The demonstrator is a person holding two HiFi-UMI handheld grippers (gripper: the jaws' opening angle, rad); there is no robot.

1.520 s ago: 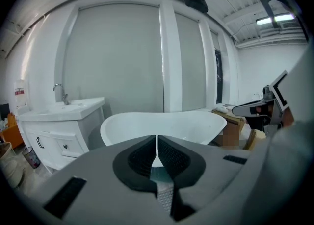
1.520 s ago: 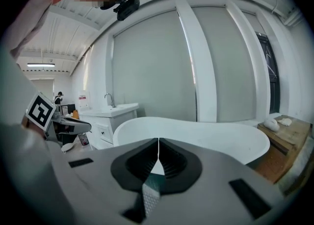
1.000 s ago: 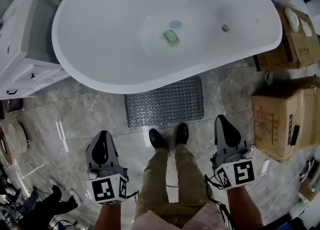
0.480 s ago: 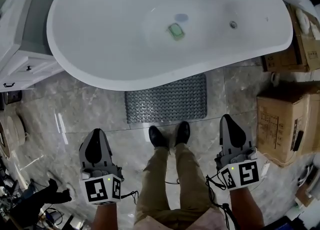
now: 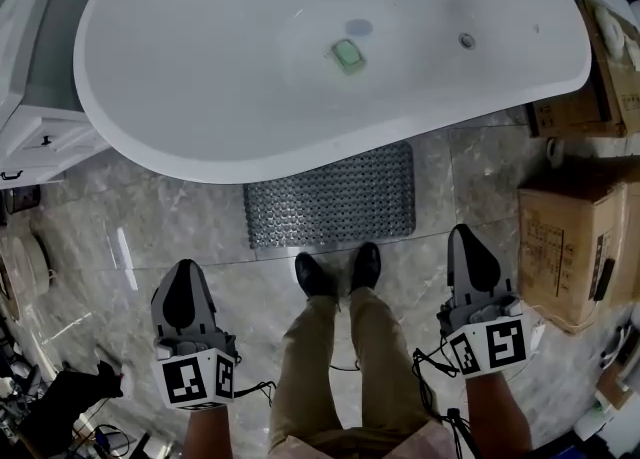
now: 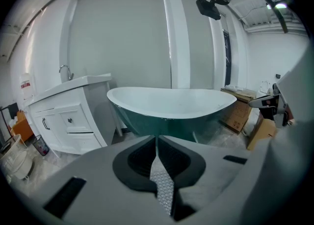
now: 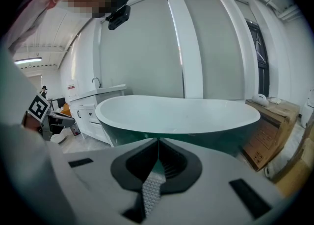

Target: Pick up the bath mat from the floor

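The left tool (image 5: 182, 275) and right tool (image 5: 473, 252) have drifted slightly outward, both closed and empty, well above the bath mat (image 5: 330, 197) lying flat on the floor (image 5: 180, 222) beside the bathtub (image 5: 250, 77), so the pickup seems unstarted.

Left gripper (image 6: 157, 139): grey body across the lower frame, dark pads, jaws closed tip to tip with nothing gripped. Bath mat (image 6: 162, 192): a studded grey strip seen through the slot under the joined tips. Bathtub (image 6: 171, 104): freestanding oval, white inside, dark green outside, centred beyond the jaws. Vanity cabinet (image 6: 68, 116): white, with drawers, left of the tub, carrying a tap (image 6: 65, 72). Cardboard box (image 6: 238, 113): on the floor right of the tub. Backdrop: white panelled wall.
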